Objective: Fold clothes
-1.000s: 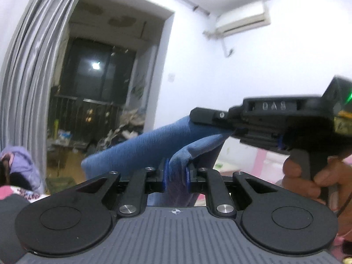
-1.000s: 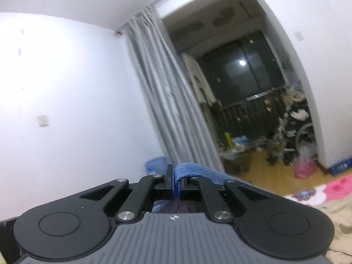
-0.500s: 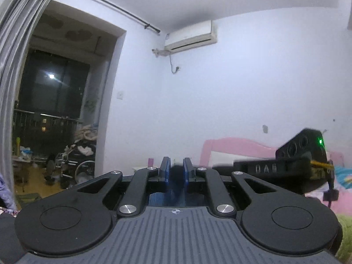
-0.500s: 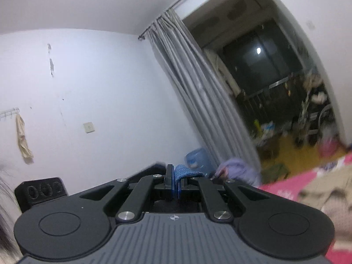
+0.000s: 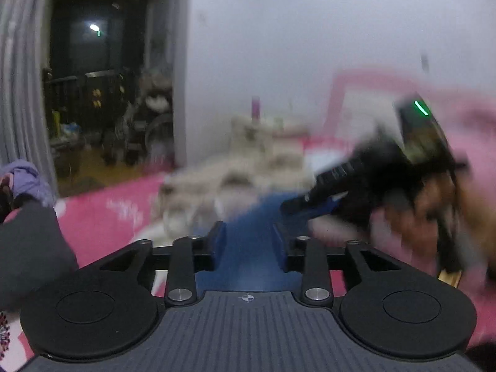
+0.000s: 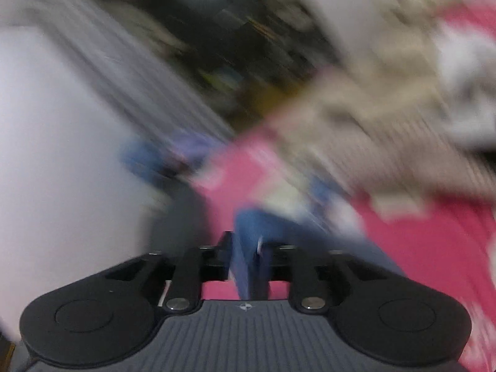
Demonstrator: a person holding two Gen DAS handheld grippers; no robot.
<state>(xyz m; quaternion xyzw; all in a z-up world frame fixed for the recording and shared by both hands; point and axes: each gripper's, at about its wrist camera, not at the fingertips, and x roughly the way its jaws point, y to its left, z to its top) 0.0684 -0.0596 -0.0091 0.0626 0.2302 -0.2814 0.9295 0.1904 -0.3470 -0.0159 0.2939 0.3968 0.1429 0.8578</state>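
A blue garment [image 5: 248, 248] lies stretched between my two grippers over a pink bed sheet [image 5: 102, 217]. My left gripper [image 5: 248, 238] has its jaws wide apart, with the blue cloth lying loose between them. The right gripper [image 5: 313, 206] shows in the left wrist view, blurred, to the right with blue cloth at its tip. In the right wrist view my right gripper [image 6: 245, 248] is shut on a fold of the blue garment [image 6: 248, 226]. Both views are motion-blurred.
A pile of beige and white clothes [image 5: 235, 167] lies on the bed ahead and also shows in the right wrist view [image 6: 356, 108]. A grey curtain [image 5: 18, 93] and dark balcony door [image 5: 93, 77] stand left. A pink headboard [image 5: 356, 93] is at the back right.
Both grippers have swung down from pointing at the walls to the bed. The left gripper's jaws have opened from shut on the blue garment. The right gripper stays shut on it.
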